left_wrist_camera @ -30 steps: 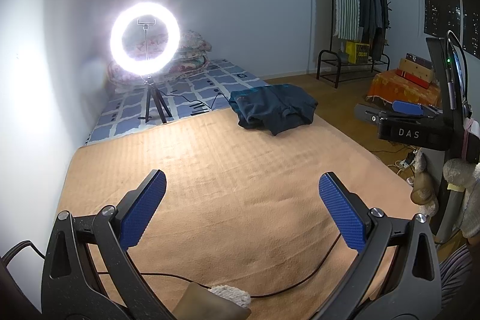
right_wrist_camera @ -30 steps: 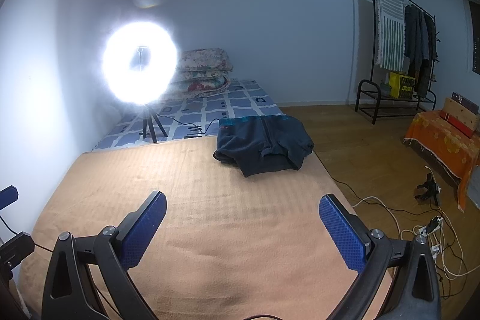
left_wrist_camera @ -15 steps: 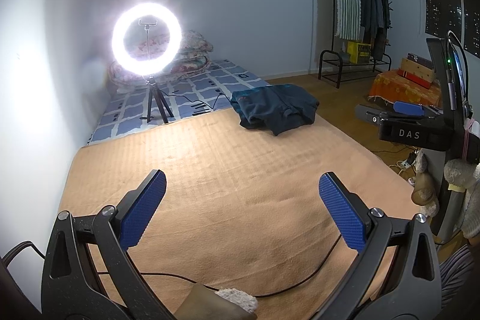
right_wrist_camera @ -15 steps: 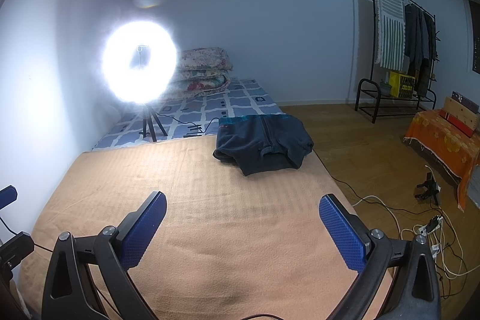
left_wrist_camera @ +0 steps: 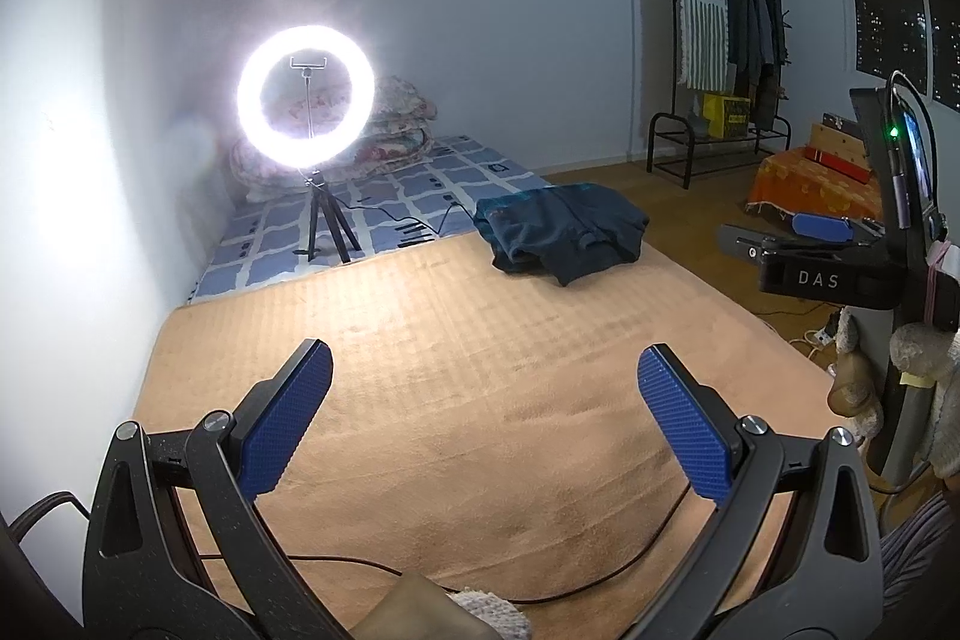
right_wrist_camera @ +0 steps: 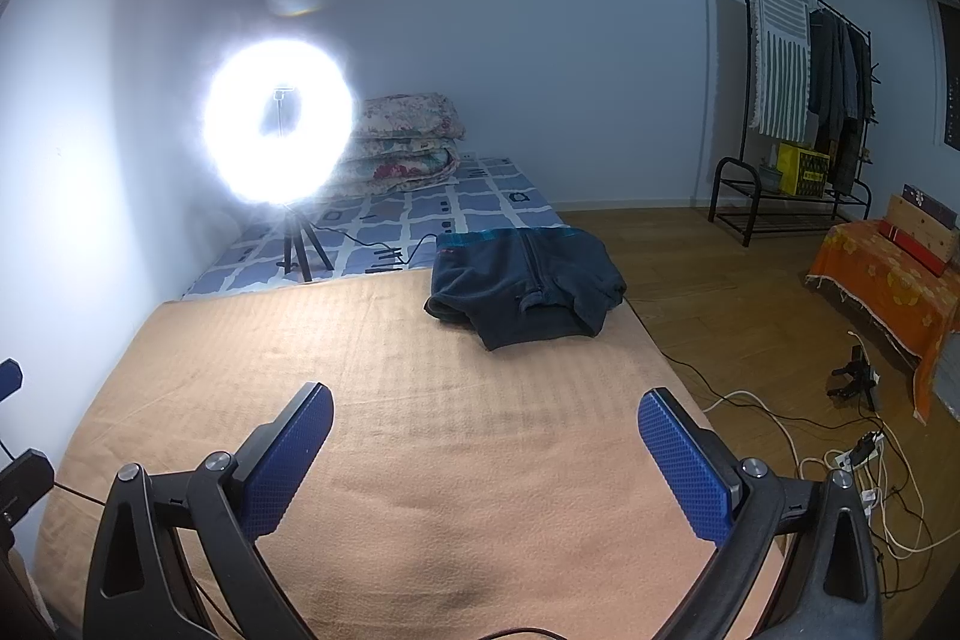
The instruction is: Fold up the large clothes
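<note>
Both tongs stand spread wide and grip nothing: we hold the left gripper [left_wrist_camera: 483, 415] and the right gripper [right_wrist_camera: 485, 454] above the near end of the tan blanket [left_wrist_camera: 468, 400], apart from any cloth. Compared with the frames of a second ago, we find almost no change; only the left view drifts slightly, and the dark garment [right_wrist_camera: 525, 286] lies as it did. We locate the garment in a compact bundle at the blanket's far right corner, partly overlapping the checkered mattress [right_wrist_camera: 420, 214] behind it, near the ring light [left_wrist_camera: 306, 94] tripod. We judge this to be a pause: either the fold is finished and the piece set aside, or no grasp has begun. We cannot tell which.
</note>
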Demonstrator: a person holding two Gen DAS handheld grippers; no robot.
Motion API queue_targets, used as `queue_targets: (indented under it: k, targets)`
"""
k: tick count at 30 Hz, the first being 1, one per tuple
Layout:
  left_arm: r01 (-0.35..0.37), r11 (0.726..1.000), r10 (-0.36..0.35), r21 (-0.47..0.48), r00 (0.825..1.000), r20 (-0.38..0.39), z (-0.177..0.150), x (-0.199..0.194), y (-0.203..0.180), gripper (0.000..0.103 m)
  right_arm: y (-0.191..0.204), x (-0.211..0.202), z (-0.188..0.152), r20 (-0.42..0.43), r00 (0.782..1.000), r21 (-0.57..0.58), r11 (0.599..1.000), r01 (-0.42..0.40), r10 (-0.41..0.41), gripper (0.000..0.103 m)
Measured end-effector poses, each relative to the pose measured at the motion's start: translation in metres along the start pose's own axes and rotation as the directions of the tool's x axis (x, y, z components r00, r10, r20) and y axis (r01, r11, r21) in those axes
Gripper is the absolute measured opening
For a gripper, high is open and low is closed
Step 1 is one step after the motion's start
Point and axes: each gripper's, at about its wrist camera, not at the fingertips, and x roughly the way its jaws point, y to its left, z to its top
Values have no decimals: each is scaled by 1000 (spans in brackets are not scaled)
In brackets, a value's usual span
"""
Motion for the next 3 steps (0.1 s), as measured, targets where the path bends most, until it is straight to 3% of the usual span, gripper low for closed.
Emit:
queue_targets:
  k: [3]
  targets:
    - [-17,1000,18,-10,1000,19,1,-4,1,103,-1,0,0,0,1000,4,1000,-1,1,103]
